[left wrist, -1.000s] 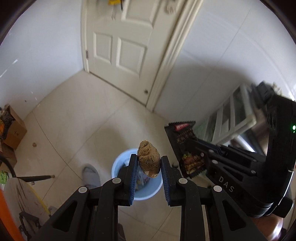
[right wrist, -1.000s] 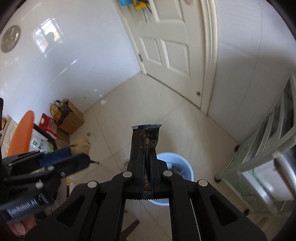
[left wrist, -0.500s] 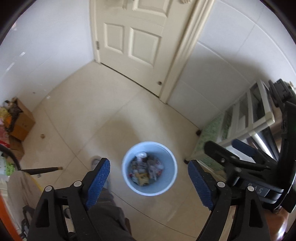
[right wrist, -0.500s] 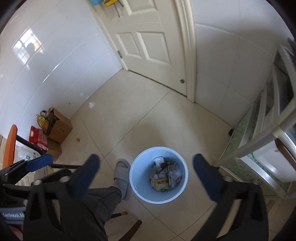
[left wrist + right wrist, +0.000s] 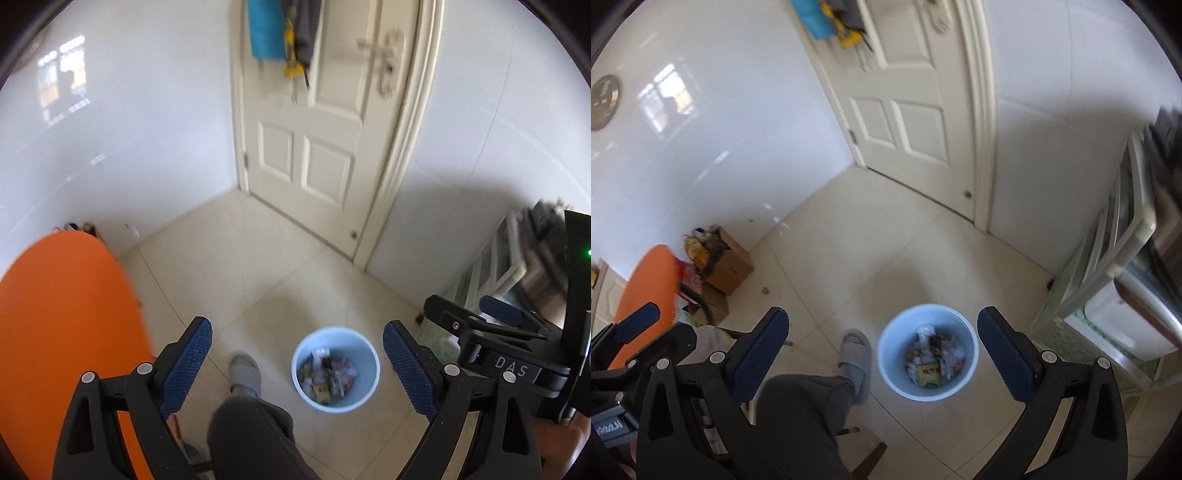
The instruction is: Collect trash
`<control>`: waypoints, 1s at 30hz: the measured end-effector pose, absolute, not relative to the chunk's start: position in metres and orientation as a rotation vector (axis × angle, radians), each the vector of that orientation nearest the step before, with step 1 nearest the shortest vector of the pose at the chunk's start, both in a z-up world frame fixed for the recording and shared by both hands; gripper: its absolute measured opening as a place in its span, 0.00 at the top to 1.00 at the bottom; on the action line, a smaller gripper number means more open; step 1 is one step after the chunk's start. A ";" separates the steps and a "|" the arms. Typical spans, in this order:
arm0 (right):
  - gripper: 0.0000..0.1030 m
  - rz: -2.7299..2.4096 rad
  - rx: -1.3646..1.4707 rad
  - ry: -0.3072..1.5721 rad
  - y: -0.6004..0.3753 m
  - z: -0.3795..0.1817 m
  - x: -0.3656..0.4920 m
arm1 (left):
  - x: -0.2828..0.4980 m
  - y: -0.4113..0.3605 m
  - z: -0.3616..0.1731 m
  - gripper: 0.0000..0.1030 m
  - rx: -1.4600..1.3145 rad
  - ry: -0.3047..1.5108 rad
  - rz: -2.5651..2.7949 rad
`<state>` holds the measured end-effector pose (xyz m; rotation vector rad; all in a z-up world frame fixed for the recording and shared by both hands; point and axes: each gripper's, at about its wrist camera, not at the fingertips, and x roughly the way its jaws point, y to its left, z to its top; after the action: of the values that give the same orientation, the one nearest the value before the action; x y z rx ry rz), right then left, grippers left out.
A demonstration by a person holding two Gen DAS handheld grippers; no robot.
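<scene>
Bin (image 5: 890, 354), pale blue, holds mixed wrappers (image 5: 932, 360) on tiled floor (image 5: 849, 258).

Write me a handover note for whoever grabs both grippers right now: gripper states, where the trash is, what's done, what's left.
Left gripper: jaws have just been opening, now wide, nothing between them.
Right gripper: open wide, empty.
Round light-blue plastic waste bin: on the tiled floor below both grippers, beside the person's grey slipper, with mixed wrappers and scraps inside.
Done: the brown lump and the dark snack wrapper held a second ago are no longer in the grippers; probably dropped in the bin.
Left: find more trash; a small scrap lies near the cardboard box.
</scene>
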<state>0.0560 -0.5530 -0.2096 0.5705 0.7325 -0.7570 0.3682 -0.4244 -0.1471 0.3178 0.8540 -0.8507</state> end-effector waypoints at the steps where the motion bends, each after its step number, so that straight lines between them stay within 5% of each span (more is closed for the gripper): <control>1: 0.00 -0.741 0.555 0.712 -0.542 -0.199 0.059 | 0.364 -0.406 -0.135 0.11 0.301 0.827 -0.839; 19: 0.00 -0.301 0.245 0.389 -0.293 -0.045 0.110 | 0.215 -0.129 -0.023 0.01 0.065 0.432 -0.395; 30: 0.00 -0.187 0.135 0.341 -0.186 -0.033 0.099 | 0.069 -0.061 -0.024 0.01 -0.004 0.326 -0.113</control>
<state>0.0986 -0.1858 -0.0333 0.1351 0.3414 -0.1866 0.0691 -0.0609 -0.0242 -0.0041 0.3262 -0.1133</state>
